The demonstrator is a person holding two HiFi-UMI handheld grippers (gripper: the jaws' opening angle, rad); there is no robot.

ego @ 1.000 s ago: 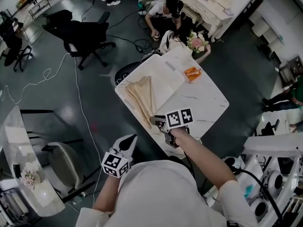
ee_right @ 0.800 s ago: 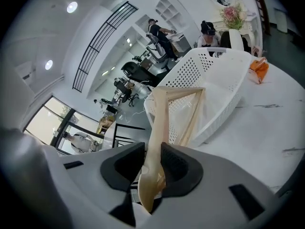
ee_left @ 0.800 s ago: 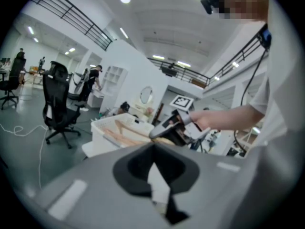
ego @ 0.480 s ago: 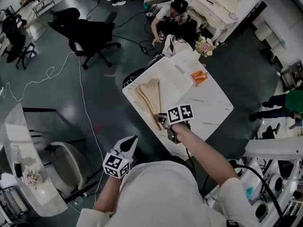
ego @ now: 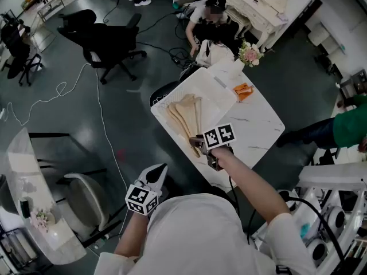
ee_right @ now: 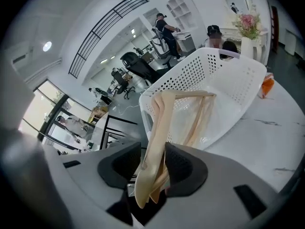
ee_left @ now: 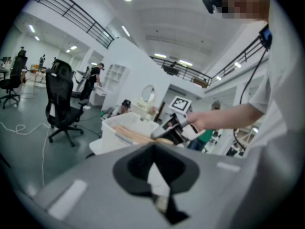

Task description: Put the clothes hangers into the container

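**Hangers in the basket, our right jaws parting**

Head view: the hangers (ego: 186, 116) lie in the white basket (ego: 221, 90), with their near ends over its near rim at our right gripper (ego: 198, 145). Our left gripper (ego: 156, 175) hangs well short of the basket. Left gripper view: its jaws are together and empty. Right gripper view: the jaws have just been opening, with the hanger ends loose between them.

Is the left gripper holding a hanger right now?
No, the left gripper has nothing between its jaws; the wooden hangers are over at the white basket ahead of it.
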